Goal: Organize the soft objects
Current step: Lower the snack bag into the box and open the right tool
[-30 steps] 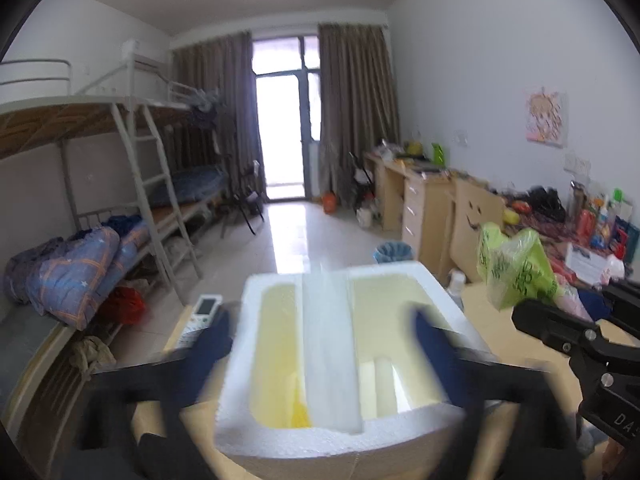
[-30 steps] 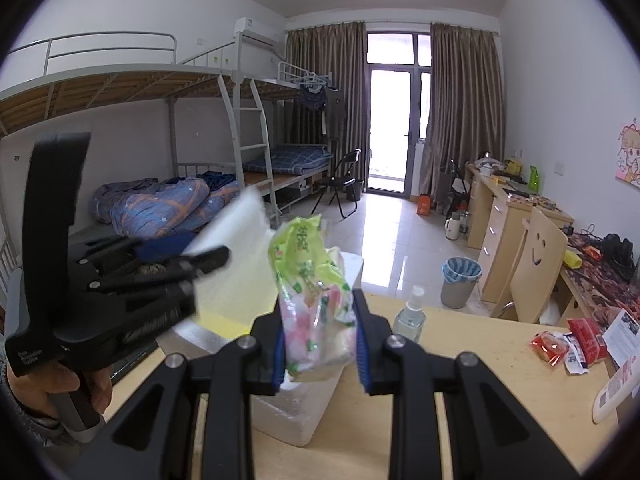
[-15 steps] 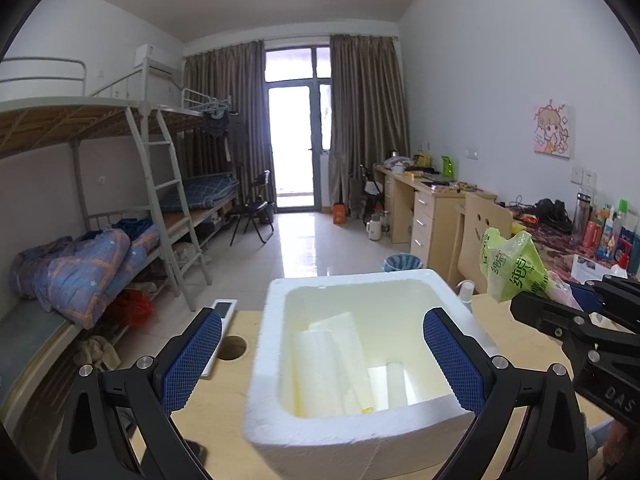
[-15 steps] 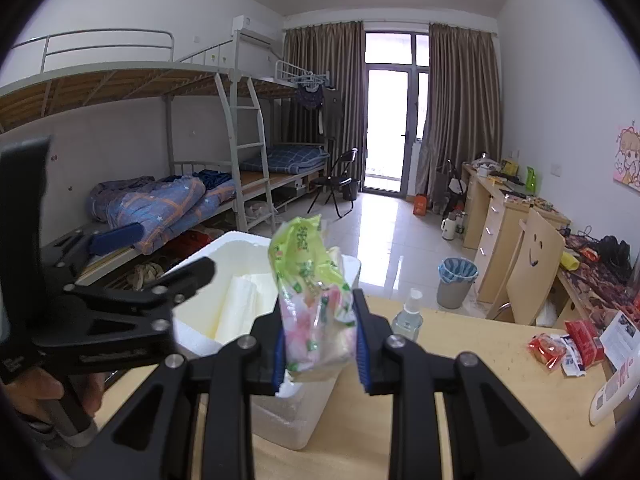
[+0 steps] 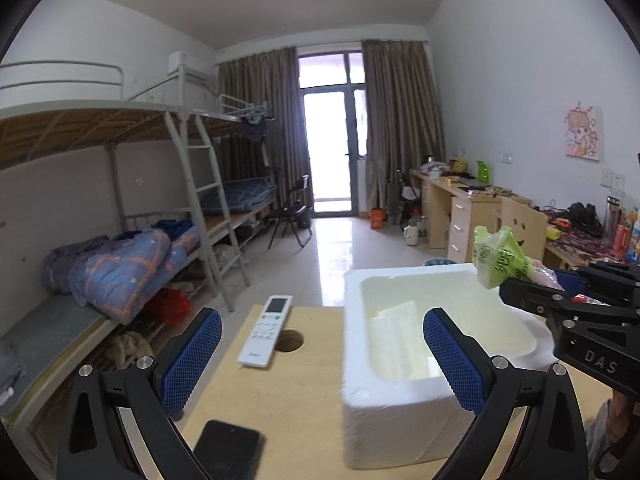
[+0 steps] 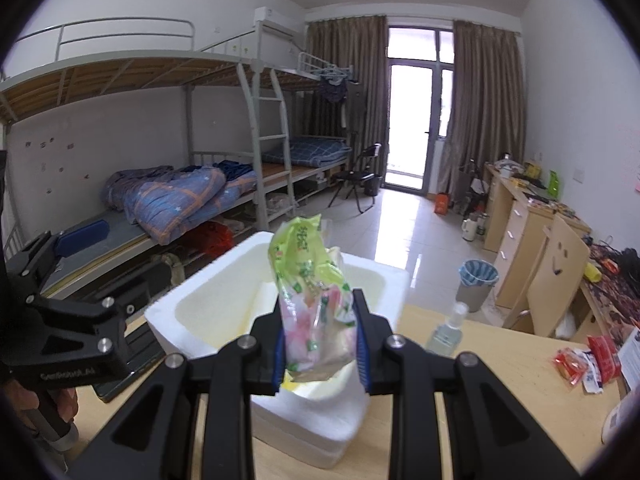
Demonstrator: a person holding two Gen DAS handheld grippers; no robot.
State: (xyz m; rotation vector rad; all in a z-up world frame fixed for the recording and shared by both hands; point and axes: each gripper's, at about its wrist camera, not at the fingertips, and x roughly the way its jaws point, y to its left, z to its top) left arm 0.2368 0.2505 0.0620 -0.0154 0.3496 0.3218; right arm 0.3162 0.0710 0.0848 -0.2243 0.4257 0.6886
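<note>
Big wooden table [image 5: 296,396] down below, pale and flat. On top, a white foam box [image 6: 224,300] with thick walls, open at the top, with pale sheets [image 5: 400,312] lying inside. Left of the box, a white remote [image 5: 265,331] lying partly over a round hole [image 5: 291,340] in the table. Nearer the camera, a black phone [image 5: 228,455] lying flat.

Left gripper [image 5: 322,360] spread wide, blue pads [image 5: 192,360] far apart, nothing between them. One pad over the bare table, the other in front of the box wall.

Right gripper [image 6: 320,344] pressed tight on a soft plastic packet [image 6: 314,300], green on top, pink and white lower down. Packet standing upright between the pads, held up in the air just above the near edge of the foam box. Same packet [image 5: 500,260] seen from the left camera, poking up over the right side of the box.

Right of the box, a small clear bottle [image 6: 448,326] standing on the table. Farther right, some red and white snack packs [image 6: 586,362] lying flat, well apart from the box.
</note>
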